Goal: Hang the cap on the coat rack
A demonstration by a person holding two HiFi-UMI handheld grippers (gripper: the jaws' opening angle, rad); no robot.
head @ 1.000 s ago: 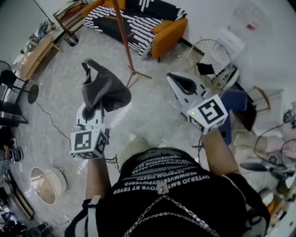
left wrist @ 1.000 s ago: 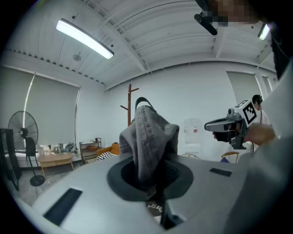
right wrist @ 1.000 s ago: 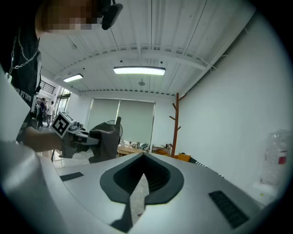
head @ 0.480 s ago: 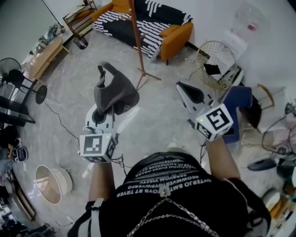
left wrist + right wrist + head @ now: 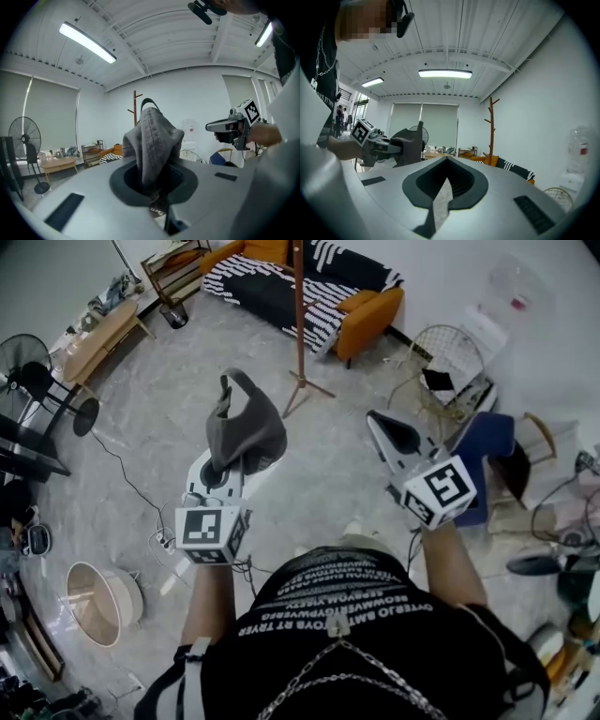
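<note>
The left gripper [image 5: 223, 465] holds the cap [image 5: 246, 426], its fingers drawn narrow on the fabric at the cap's lower edge. In the left gripper view the grey cap [image 5: 153, 140] stands up out of the fingers, long axis upright, with its strap loop at the top.

The right gripper [image 5: 378, 424] sits at the right of the frame, fingers together with nothing between them.

The coat rack [image 5: 299, 315] stands at the upper centre of the head view, beyond the cap and a little to its right, well apart from both grippers. Its pole runs off the top edge there; in the left gripper view its pegs [image 5: 135, 105] show just left of the cap's top, far behind it. The left gripper has the more direct line to the rack, so the hanging looks to fall to it: forward and up toward a peg.
</note>
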